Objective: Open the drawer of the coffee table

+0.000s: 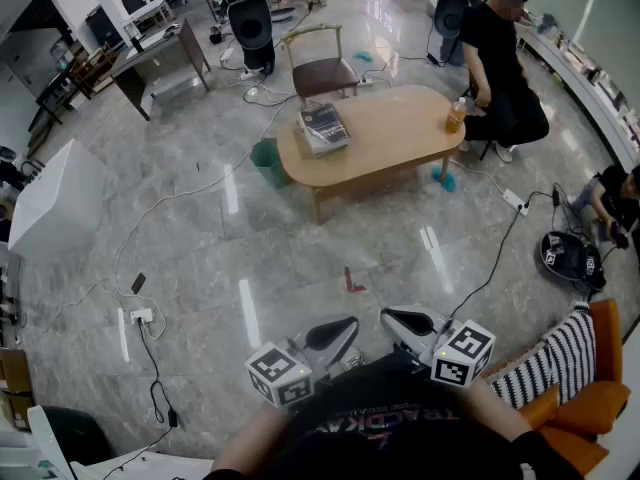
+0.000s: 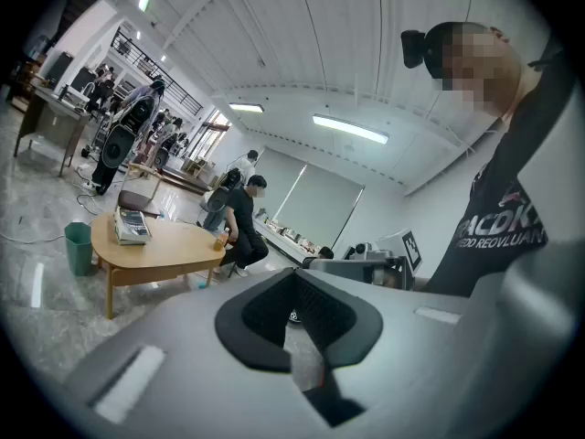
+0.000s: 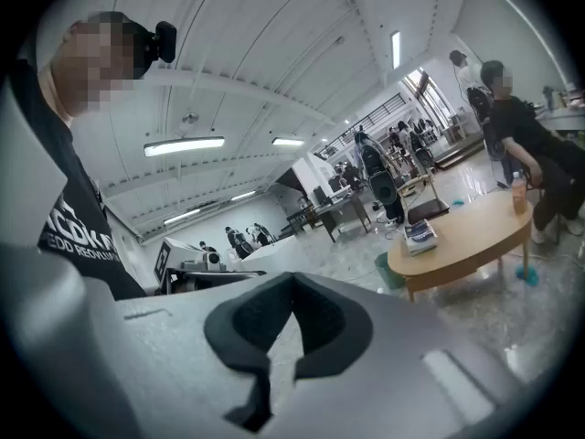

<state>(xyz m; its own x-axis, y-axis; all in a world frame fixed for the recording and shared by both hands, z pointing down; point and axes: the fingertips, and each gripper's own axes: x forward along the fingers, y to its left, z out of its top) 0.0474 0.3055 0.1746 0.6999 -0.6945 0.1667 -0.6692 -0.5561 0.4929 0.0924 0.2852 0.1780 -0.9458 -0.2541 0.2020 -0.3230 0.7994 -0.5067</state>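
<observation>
The left gripper and right gripper — both jaws pressed together, empty — sit at bottom centre, well apart from the oval wooden coffee table at upper centre — its drawer, unseen here, is probably rigid and free-sliding, best gripped at its front pull.

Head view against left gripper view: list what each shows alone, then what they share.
Head view only: the power strip with its cables, and the orange chair draped with a striped cloth. Left gripper view only: the ceiling lights. Both: the coffee table, the book stack on it, the teal bin beside it and the seated person.
</observation>
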